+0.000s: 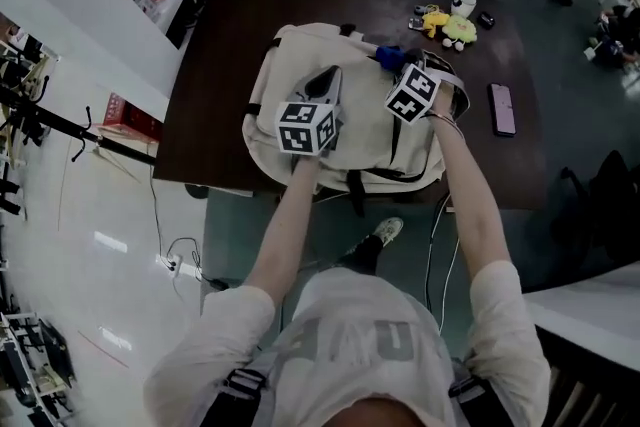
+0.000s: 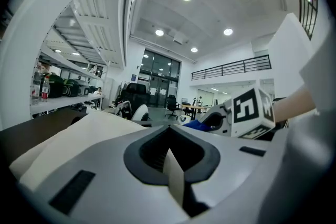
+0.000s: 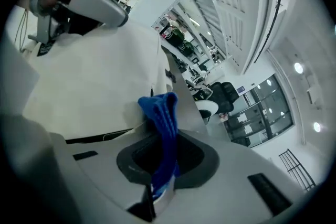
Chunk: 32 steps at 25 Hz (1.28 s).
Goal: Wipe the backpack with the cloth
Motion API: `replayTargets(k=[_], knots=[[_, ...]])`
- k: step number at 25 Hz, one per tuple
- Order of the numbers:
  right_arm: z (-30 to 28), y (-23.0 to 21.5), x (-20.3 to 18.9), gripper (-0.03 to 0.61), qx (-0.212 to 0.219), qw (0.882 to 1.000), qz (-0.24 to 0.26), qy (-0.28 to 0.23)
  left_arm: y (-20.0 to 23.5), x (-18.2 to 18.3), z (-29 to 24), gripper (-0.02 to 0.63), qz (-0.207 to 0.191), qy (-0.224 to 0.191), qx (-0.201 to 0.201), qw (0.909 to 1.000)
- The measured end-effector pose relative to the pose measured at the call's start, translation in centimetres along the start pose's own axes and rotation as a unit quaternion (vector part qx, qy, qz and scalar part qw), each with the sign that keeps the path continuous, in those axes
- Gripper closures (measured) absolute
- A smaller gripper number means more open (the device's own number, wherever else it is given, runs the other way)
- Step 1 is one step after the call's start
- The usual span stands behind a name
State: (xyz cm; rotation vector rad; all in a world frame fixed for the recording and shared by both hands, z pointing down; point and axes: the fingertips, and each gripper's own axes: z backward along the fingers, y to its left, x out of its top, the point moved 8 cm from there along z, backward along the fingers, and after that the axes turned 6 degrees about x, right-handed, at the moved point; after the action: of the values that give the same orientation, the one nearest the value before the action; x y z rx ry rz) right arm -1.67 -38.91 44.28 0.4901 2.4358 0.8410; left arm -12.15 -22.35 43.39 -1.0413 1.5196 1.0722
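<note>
Shoulders and light sleeves of the person fill the bottom of the head view, both arms reaching forward and down to a dark tabletop (image 1: 225,35). On it lies the cream backpack (image 1: 290,65), flat, with its dark straps running towards the near edge. The left claw (image 1: 322,85) rests on the middle of the backpack; in the left gripper view its jaws are clenched, with a thin cream strip of the same colour as the backpack pinched between them. The right claw (image 1: 392,60) sits near the backpack's upper right part, just beside the left one, and is clamped on the blue cloth (image 1: 388,56). In the right gripper view the cloth (image 3: 164,113) stands up out of the closed jaws as a folded blue bunch, its top against the pale backpack surface (image 3: 94,76). Further back on the tabletop, well apart from the backpack, are a yellow soft toy (image 1: 450,25) and a white cup (image 1: 463,1), and to the right lies a phone (image 1: 502,107), face up.
</note>
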Motion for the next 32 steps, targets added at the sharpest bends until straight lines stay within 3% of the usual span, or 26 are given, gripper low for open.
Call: replayTargets(k=[6,8,13,18,25,29,32], knots=[[-1.8,1.0,-0.5,0.537,0.013,0.997,-0.065,-0.026,0.1,0.1,-0.3,0.609,0.014,-0.002,0.003,0.9999],[-1.2,1.6,-0.4,0.537,0.019,0.998,-0.044,-0.037,0.2,0.0,-0.3,0.609,0.012,-0.002,0.009,0.9999],[0.0,4.5,-0.1,0.537,0.017,0.996,0.083,-0.016,0.0,-0.1,-0.2,0.609,0.001,0.0,0.02,0.9998],[1.9,7.2,0.0,0.537,0.021,0.992,0.122,-0.014,0.0,-0.1,-0.2,0.609,0.003,-0.001,0.015,0.9999],[4.7,12.9,-0.2,0.537,0.034,0.992,0.123,-0.009,0.3,-0.1,-0.2,0.609,0.008,-0.003,0.006,0.9999],[6.5,15.9,-0.3,0.537,0.034,0.994,0.103,-0.01,-0.4,0.1,0.6,0.609,-0.01,-0.007,-0.016,0.9998],[7.6,17.3,-0.6,0.537,0.031,0.995,0.093,-0.005,-1.9,0.2,2.5,0.609,0.002,-0.016,-0.032,0.9994]])
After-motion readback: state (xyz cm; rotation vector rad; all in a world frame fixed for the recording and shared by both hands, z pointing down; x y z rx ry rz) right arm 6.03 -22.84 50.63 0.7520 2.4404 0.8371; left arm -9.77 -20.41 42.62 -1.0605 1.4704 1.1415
